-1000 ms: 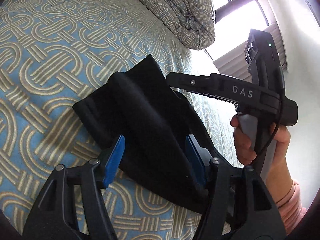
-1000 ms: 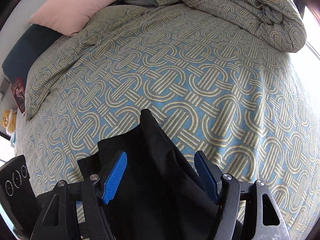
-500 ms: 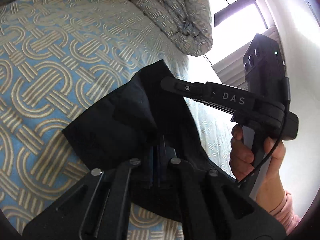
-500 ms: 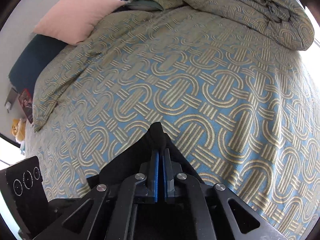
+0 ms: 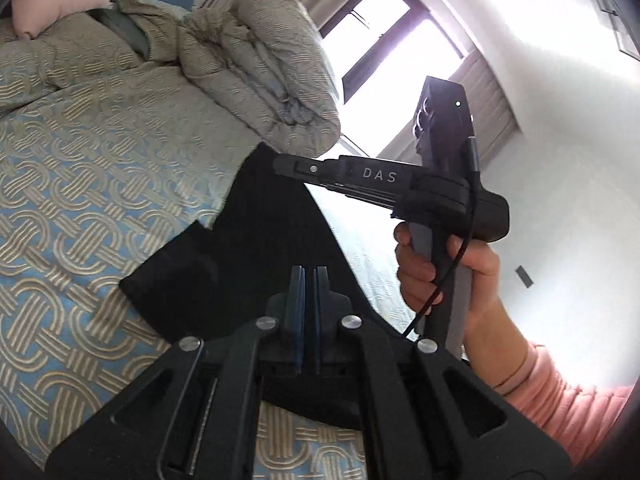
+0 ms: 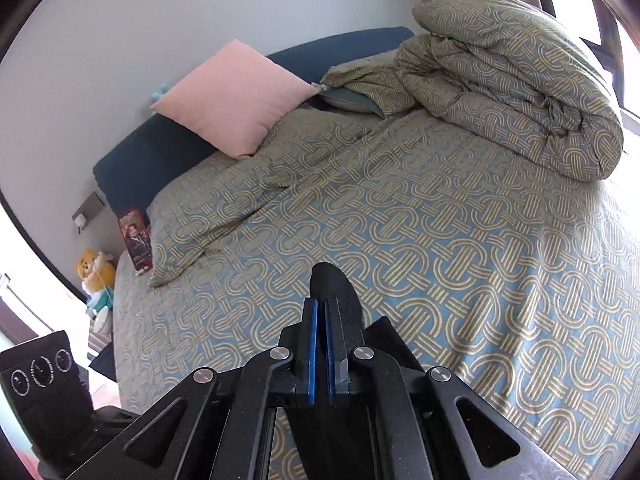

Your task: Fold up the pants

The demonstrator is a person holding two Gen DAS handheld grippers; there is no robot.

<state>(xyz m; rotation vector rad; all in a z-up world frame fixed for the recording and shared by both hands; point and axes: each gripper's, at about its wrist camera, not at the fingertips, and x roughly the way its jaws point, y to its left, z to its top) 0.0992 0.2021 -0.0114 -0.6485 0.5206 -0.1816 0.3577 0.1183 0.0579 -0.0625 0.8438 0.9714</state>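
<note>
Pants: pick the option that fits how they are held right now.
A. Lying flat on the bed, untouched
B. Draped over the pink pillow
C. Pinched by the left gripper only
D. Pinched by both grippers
D: the left gripper and the right gripper each have their blue pads shut on the black pants.

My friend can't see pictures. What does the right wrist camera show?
The right gripper is shut on black fabric pants above a blue bedspread with tan loops. A square pink pillow leans behind.
</note>
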